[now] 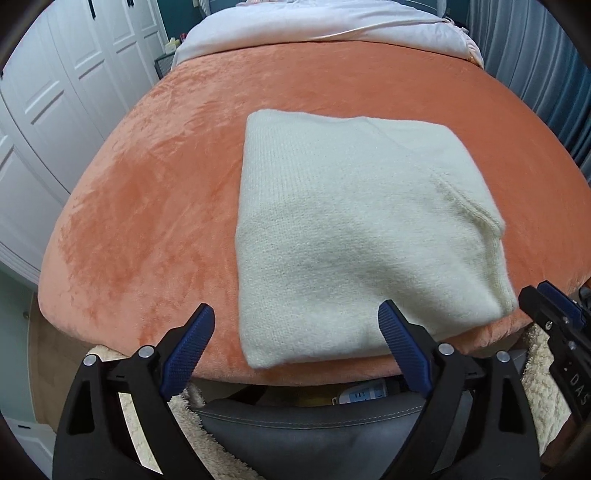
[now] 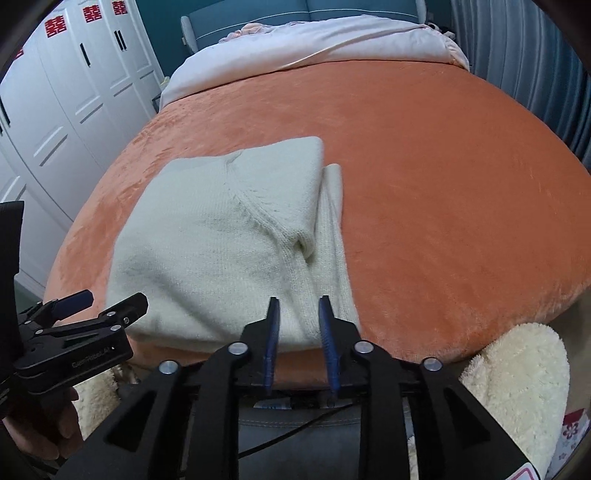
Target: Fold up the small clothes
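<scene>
A cream knitted sweater [image 1: 351, 229] lies folded into a rough rectangle on the orange blanket [image 1: 155, 192], close to the bed's near edge. It also shows in the right wrist view [image 2: 221, 240], with a sleeve seam on top and a narrow strip of knit along its right side. My left gripper [image 1: 295, 314] is wide open and empty, just short of the sweater's near edge. My right gripper [image 2: 298, 301] is narrowly open and empty, at the sweater's near right corner. The left gripper shows from the side in the right wrist view [image 2: 101, 302].
The orange blanket [image 2: 461, 203] covers the bed, with a white duvet [image 1: 325, 22] bunched at the far end. White wardrobe doors [image 2: 62, 103] stand on the left and grey curtains [image 2: 524, 62] on the right. A fluffy cream throw [image 2: 524, 380] lies below the bed's near edge.
</scene>
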Available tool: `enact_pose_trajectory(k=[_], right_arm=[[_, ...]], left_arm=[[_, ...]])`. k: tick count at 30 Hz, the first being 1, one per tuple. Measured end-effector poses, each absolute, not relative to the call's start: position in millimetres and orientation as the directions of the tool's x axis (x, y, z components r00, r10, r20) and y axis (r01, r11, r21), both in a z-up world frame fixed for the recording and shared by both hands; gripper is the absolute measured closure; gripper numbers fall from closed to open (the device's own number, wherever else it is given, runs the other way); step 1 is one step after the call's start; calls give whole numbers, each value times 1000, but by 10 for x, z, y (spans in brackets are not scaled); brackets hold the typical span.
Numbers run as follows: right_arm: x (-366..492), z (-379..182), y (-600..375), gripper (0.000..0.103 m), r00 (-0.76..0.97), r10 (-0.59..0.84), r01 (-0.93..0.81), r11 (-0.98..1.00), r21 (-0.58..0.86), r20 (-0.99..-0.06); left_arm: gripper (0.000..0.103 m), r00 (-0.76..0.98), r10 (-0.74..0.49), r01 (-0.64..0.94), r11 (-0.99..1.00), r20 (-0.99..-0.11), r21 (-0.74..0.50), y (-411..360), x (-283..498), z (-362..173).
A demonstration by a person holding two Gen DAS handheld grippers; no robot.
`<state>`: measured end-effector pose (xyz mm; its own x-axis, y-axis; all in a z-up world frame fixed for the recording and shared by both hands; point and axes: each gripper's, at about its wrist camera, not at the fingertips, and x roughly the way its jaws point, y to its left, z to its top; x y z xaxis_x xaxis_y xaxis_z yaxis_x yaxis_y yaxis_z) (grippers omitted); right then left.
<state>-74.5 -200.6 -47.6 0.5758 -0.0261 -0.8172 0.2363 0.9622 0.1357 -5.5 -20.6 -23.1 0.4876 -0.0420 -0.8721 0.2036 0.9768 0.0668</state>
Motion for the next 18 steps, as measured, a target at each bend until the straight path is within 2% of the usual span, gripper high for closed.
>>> enact_pose_trajectory(k=[18], right_arm=[[-797, -537, -1874, 67, 567, -65, 237, 967, 88, -821]], left_arm=[[13, 522, 1, 139, 987, -853, 86, -155, -233, -237]])
